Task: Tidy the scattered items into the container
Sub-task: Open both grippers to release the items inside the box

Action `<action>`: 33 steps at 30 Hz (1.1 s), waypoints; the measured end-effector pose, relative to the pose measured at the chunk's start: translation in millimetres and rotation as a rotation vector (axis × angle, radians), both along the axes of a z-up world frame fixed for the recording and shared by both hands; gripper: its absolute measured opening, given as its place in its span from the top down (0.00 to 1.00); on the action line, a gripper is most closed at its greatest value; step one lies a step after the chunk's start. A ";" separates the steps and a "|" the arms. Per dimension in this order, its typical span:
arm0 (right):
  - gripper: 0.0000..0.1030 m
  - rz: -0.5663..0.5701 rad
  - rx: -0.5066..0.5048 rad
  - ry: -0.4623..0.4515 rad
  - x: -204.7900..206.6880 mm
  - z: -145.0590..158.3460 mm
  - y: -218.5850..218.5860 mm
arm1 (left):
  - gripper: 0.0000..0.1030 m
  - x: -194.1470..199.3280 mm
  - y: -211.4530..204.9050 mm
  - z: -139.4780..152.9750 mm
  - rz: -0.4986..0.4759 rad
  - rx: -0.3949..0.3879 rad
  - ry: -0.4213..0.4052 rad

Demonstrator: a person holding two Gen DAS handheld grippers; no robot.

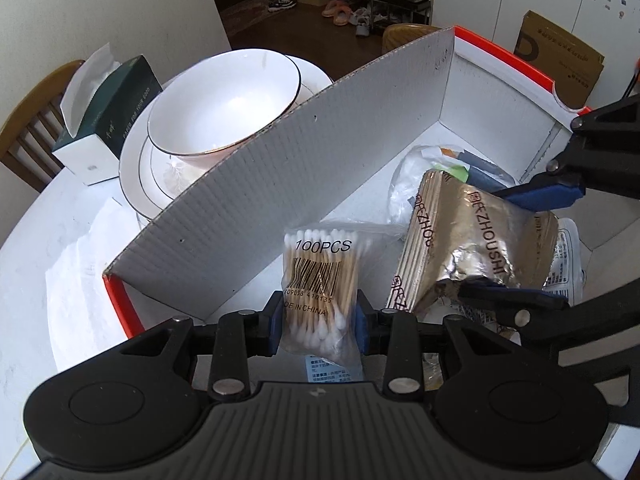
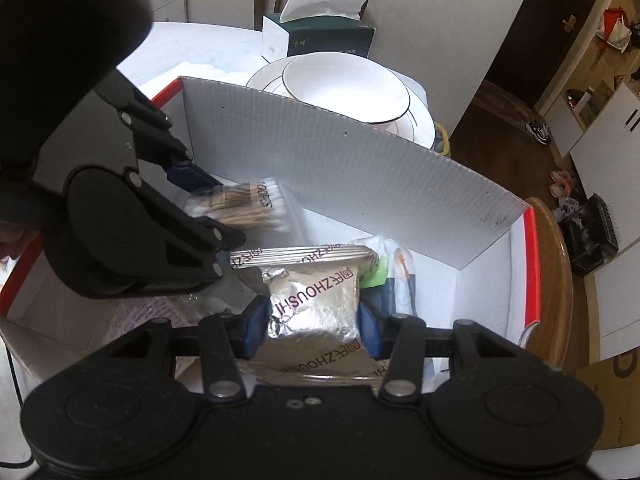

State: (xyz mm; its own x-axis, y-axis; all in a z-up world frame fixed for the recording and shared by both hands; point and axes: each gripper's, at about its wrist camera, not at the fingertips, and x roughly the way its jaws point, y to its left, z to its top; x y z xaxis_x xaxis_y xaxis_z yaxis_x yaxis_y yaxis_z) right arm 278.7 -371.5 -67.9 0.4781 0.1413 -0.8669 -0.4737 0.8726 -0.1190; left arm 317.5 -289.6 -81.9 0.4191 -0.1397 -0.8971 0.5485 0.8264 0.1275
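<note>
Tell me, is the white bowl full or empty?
Empty. The white bowl shows only its bare inside, sitting on stacked plates behind the box.

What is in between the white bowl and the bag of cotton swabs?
The box's tall grey cardboard flap stands between the white bowl and the bag of cotton swabs. Both wrist views show it, and the bowl sits outside the box.

Count of things on the table and in the box

One cardboard box (image 1: 304,184), one cotton-swab bag (image 1: 320,276), one foil packet (image 1: 480,240), two grippers; at eleven o'clock, one bowl (image 1: 224,104), one tissue box (image 1: 108,120).
</note>
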 end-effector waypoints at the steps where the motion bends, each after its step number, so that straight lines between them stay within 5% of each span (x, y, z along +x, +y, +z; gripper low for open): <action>1: 0.55 0.004 0.001 -0.001 -0.8 0.3 0.9 | 0.67 -0.4 0.3 -0.2 -0.001 -0.001 -0.001; 7: 0.49 0.023 0.007 -0.004 -5.0 1.9 3.4 | 0.55 -6.1 -0.4 0.6 -0.029 -0.012 -0.012; 16: 0.38 0.056 0.030 -0.030 -16.2 15.6 -9.5 | 0.53 -18.5 3.2 11.6 -0.052 -0.034 -0.047; 21: 0.33 0.065 0.057 -0.046 -28.3 27.4 -17.5 | 0.40 -26.6 12.9 20.8 -0.034 -0.080 -0.060; 33: 0.24 0.048 0.152 -0.095 -45.6 54.3 -26.7 | 0.38 -58.8 30.3 48.3 -0.016 -0.200 -0.116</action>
State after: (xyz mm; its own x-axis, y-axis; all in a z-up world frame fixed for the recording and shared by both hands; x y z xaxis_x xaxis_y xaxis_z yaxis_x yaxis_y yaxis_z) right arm 233.2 -398.2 -13.7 0.5461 0.2920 -0.7852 -0.5079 0.8607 -0.0332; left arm 258.8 -259.3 -33.6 0.5137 -0.3178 -0.7969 0.5530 0.8329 0.0243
